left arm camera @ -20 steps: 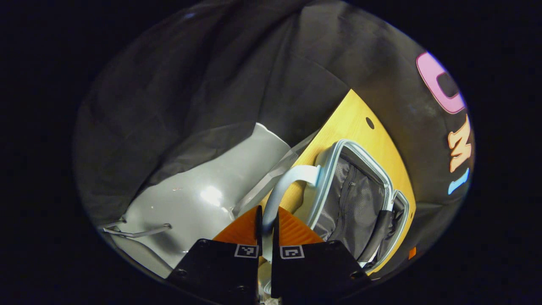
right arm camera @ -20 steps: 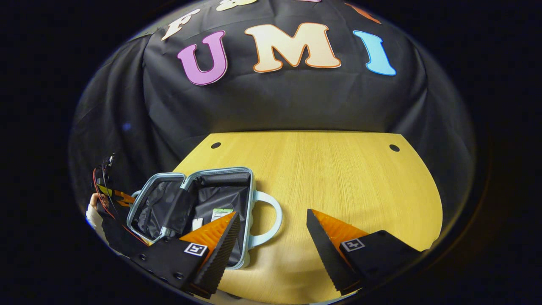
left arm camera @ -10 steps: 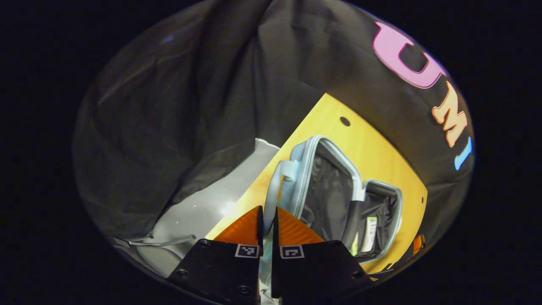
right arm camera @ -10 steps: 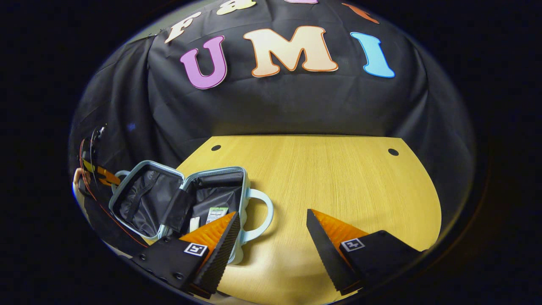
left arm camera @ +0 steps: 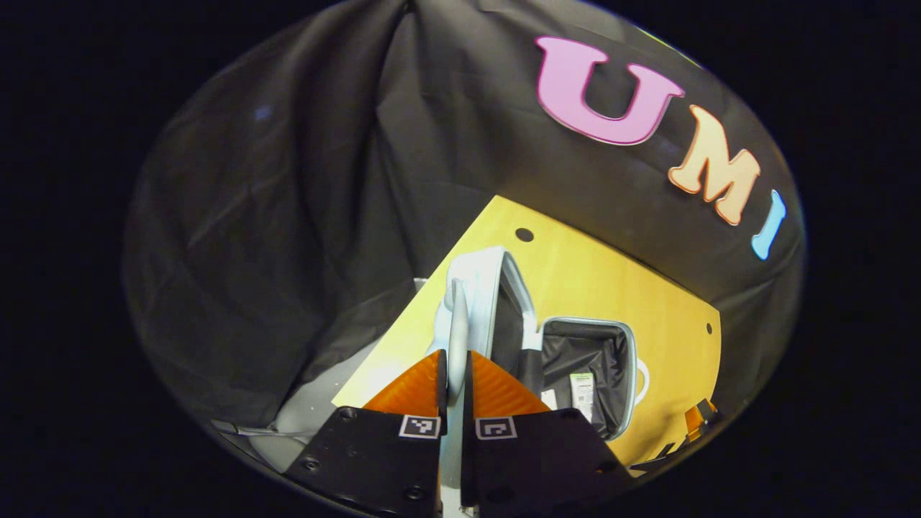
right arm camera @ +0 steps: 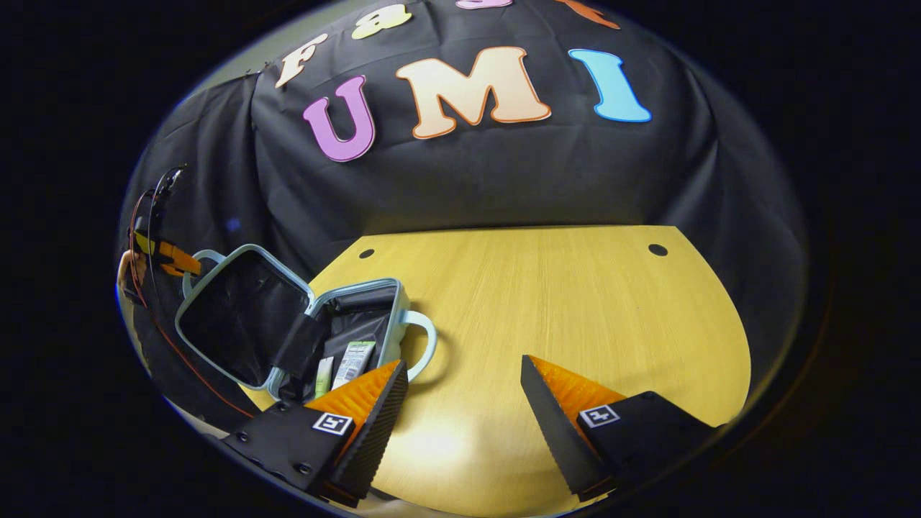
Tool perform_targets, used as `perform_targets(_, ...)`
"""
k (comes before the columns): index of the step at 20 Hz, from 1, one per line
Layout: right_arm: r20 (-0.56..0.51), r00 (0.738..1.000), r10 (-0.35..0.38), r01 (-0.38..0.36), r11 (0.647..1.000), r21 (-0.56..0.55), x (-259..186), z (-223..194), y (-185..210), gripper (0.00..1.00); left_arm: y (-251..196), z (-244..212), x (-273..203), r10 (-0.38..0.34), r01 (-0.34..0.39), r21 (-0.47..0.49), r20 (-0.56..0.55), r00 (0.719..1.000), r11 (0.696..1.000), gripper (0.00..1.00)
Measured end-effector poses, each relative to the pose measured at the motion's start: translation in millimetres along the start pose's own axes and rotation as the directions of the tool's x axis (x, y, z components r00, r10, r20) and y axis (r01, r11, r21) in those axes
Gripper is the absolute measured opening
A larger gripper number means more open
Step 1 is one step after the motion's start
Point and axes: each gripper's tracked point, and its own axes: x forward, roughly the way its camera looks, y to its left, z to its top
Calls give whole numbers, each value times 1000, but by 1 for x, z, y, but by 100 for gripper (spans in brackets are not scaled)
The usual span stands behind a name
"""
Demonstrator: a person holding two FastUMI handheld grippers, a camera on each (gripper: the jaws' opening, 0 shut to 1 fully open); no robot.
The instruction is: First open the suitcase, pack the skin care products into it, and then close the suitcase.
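A small pale blue suitcase (right arm camera: 394,316) lies on the yellow table (right arm camera: 561,302) with a black lining. Its lid (right arm camera: 241,316) stands half raised, tilted up from the base. My left gripper (left arm camera: 455,374) is shut on the lid's handle (left arm camera: 457,338), which runs up between the fingers; the same gripper (right arm camera: 169,257) shows at the far left of the right gripper view, with a hand behind it. Skin care tubes (right arm camera: 351,363) lie inside the base (left arm camera: 586,367). My right gripper (right arm camera: 464,392) hovers open over the table's near part, right of the suitcase, holding nothing.
The base's own handle (right arm camera: 424,345) sticks out toward the table's middle. Two round holes (right arm camera: 657,250) sit near the table's far edge. Grey floor (left arm camera: 309,403) shows off the table's left side in the left gripper view.
My left gripper has swung the lid upward from nearly flat to half raised, with the handle held throughout. The right gripper has stayed open and nearly still.
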Motion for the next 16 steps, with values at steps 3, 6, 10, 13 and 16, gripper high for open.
perform_targets(3, 17, 1000, -2, 1, 1000, 29, -8, 0, -21, 98, -52, 4, -14, -51, 49, 71, 28, 998, 996, 4)
perform_targets(6, 26, 1000, -3, 2, 999, 37, -20, -1, -40, 98, -113, 1, -21, -116, 109, 156, 40, 992, 982, 4)
perform_targets(10, 36, 999, 2, -3, 1000, 26, -32, 1, -59, 98, -207, -22, -21, -249, 240, 223, 13, 968, 945, 4)
perform_targets(13, 55, 998, -3, 2, 1000, 24, -41, 6, -68, 98, -259, -50, -4, -291, 291, 225, -34, 956, 930, 4)
perform_targets(16, 75, 997, -26, 23, 999, 38, -51, 8, -76, 98, -298, -82, 17, -300, 310, 280, -79, 951, 909, 4)
